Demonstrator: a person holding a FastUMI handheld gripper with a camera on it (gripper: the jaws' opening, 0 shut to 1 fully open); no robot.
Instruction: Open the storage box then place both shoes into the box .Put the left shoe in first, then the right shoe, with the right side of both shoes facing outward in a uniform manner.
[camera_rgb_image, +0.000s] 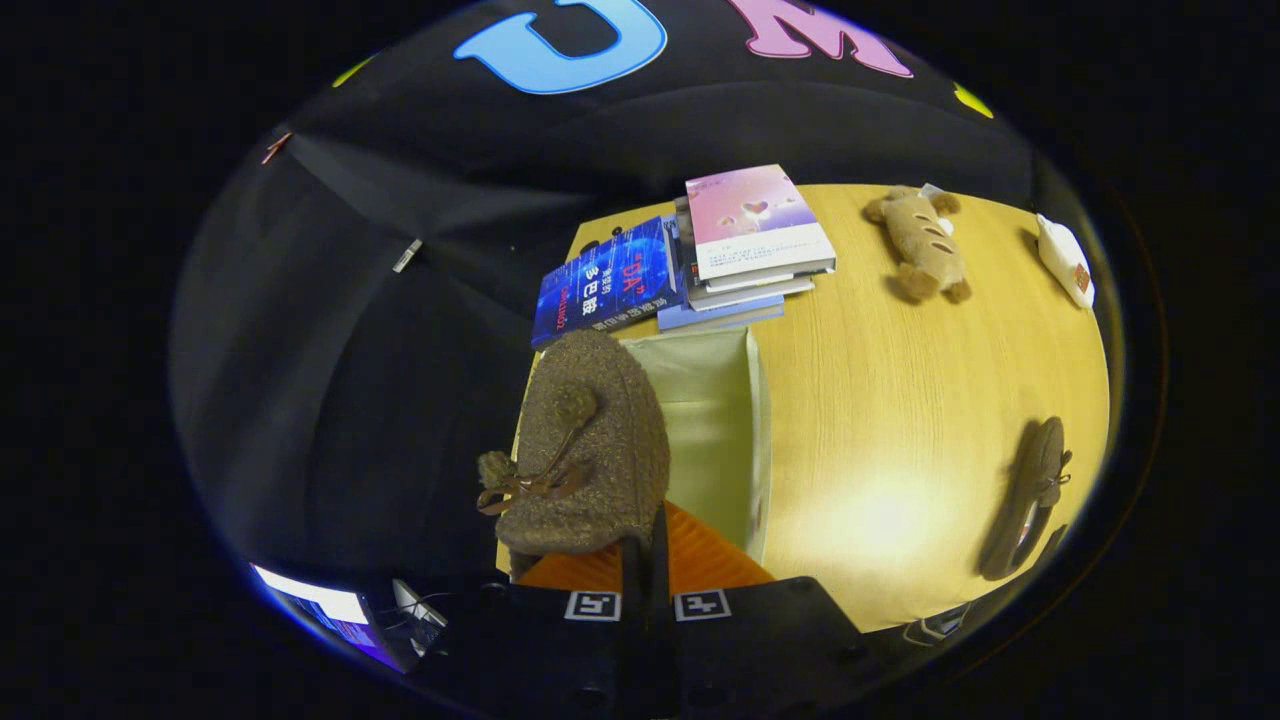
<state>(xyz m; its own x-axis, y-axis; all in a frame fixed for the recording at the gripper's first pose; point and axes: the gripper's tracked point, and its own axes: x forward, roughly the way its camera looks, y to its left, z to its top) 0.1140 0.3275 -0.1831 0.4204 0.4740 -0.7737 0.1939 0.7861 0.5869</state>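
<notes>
My gripper (645, 560) is shut on the rim of a brown fuzzy shoe (585, 445) with a bow and pom-poms. The shoe hangs from my fingers above the left part of a pale open storage box (715, 400), whose inside shows to the right of the shoe. A second brown shoe (1030, 495) lies on its side on the wooden table (900, 400), well off to the right of my fingers.
Beyond the box sit a blue book (605, 280) and a stack of books (750, 245) with a pink one on top. A plush toy (920, 245) and a small white object (1065, 262) lie at the table's far right. A lit screen (320, 605) glows below on the left.
</notes>
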